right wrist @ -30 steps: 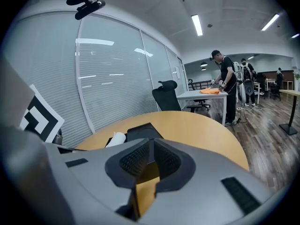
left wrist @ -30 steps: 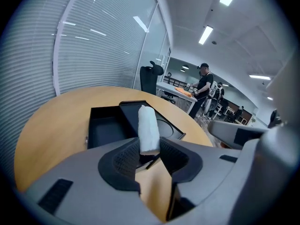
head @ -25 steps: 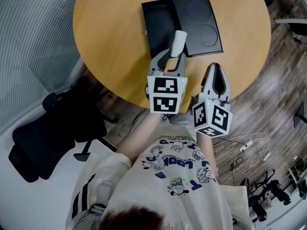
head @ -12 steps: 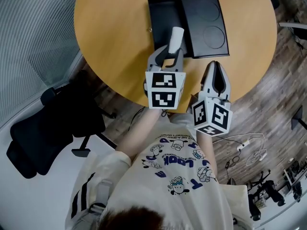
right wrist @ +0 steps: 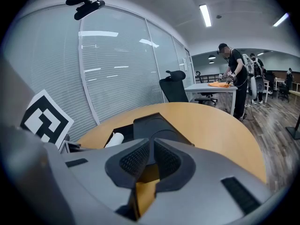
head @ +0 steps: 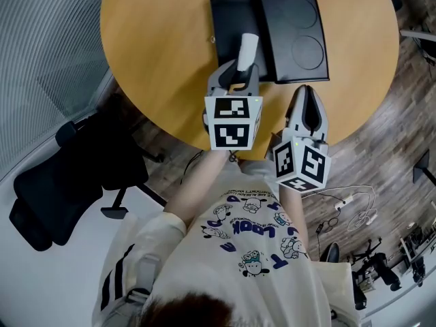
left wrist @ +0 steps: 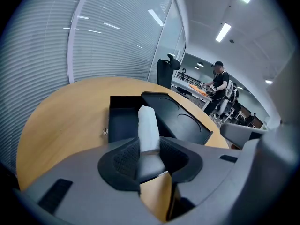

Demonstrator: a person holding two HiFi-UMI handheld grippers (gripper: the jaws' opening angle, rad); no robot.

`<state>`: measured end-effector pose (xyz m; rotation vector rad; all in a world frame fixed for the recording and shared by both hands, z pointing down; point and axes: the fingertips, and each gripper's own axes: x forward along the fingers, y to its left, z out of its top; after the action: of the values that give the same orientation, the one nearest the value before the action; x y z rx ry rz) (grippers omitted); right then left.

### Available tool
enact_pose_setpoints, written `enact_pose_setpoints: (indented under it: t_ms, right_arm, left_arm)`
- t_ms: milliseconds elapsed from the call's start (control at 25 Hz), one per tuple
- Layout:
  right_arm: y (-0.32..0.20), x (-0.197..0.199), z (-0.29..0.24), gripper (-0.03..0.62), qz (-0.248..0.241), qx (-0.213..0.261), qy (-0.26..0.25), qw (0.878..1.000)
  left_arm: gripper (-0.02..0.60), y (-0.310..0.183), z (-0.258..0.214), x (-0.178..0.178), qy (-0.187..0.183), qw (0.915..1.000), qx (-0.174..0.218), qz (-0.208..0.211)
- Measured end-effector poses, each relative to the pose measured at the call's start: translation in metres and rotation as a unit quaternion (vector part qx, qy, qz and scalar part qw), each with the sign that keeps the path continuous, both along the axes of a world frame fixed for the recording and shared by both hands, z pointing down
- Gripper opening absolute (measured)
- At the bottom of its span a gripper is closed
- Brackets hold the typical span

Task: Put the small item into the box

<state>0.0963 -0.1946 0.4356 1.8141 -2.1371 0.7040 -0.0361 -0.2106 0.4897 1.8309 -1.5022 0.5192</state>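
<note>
My left gripper (head: 239, 73) (left wrist: 150, 150) is shut on a small white roll (head: 246, 49) (left wrist: 148, 124), which sticks out past the fingertips. The roll hangs over the near edge of the open black box (head: 228, 26) (left wrist: 123, 122) on the round wooden table (head: 157, 53). The box's lid (head: 293, 33) (left wrist: 183, 122) lies flipped open to the right of it. My right gripper (head: 306, 95) (right wrist: 151, 154) hovers over the table's near edge, right of the left one, with its pads together and nothing between them. The right gripper view also catches the roll (right wrist: 115, 138) and the lid (right wrist: 157, 124).
A small metal latch (head: 212, 39) sits on the box's left side. A black office chair (head: 68, 176) stands on the floor at the left, and white cables (head: 354, 206) lie on the floor at the right. People (right wrist: 234, 64) stand at a desk far behind.
My left gripper has carried the white roll a little forward, further over the box. The right gripper has stayed where it was.
</note>
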Motion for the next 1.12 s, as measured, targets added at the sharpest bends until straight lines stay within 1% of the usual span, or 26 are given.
enact_pose_setpoints:
  t_ms: [160, 320, 800, 960, 1120]
  right_arm:
    - [-0.001, 0.0, 0.004, 0.046, -0.002, -0.005, 0.0, 1.0]
    - [-0.002, 0.0, 0.005, 0.046, -0.002, -0.007, 0.0, 1.0]
    - [-0.002, 0.003, 0.006, 0.046, 0.004, -0.009, 0.002, 1.0]
    - [-0.001, 0.003, 0.0, 0.046, 0.005, 0.0, -0.001, 1.0]
    - [0.004, -0.006, -0.017, 0.046, -0.005, 0.022, 0.006, 1.0]
  left_arm:
    - [0.138, 0.0, 0.006, -0.002, -0.001, 0.9999, -0.011, -0.009]
    - [0.138, 0.0, 0.009, -0.002, -0.002, 0.9998, -0.018, -0.004]
    - [0.14, -0.001, 0.007, 0.001, -0.007, 0.9998, -0.017, 0.007]
    - [0.14, 0.002, -0.001, 0.0, -0.01, 0.9999, -0.005, 0.008]
    - [0.138, 0.007, -0.022, -0.001, -0.003, 0.9996, 0.025, 0.011]
